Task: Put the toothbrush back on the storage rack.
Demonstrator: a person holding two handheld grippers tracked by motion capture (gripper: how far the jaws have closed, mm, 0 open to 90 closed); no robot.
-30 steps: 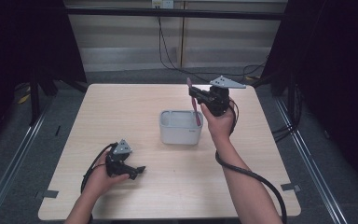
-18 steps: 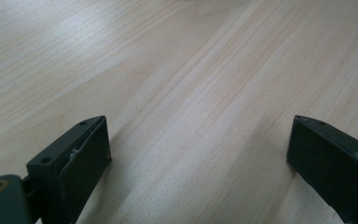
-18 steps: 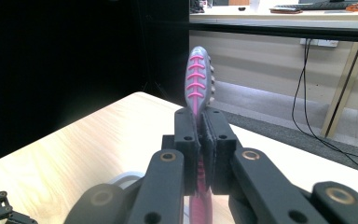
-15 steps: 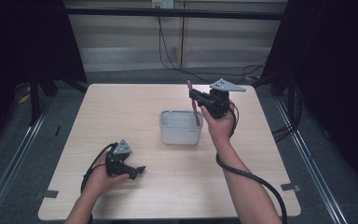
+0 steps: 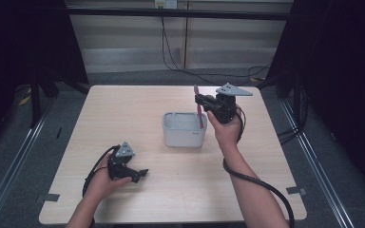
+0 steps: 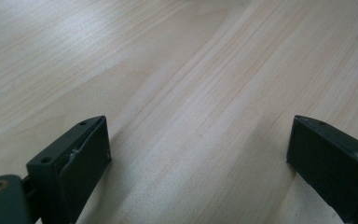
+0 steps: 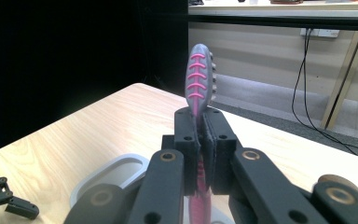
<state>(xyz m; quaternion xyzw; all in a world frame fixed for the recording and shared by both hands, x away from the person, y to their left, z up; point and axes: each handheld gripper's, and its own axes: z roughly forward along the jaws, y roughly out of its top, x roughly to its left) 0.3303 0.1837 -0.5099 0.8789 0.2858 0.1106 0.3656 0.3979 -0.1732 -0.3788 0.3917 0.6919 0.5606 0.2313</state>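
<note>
High view: the right gripper (image 5: 200, 101) holds a pink toothbrush (image 5: 198, 107) upright over the right end of the grey container (image 5: 184, 129); the left gripper (image 5: 140, 174) rests on the table (image 5: 123, 109) well left of and nearer than the container. Left gripper view: jaws wide apart, nothing between them. Right gripper view: jaws clamped on the toothbrush (image 7: 199, 79) neck (a narrow hold); the brush could pivot or slip and miss the container (image 7: 114, 173).

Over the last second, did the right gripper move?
Yes, slightly. In the high view the right gripper, shut on the toothbrush, has shifted a little toward the table's far right, judged against the grey bin, which stayed put.
</note>
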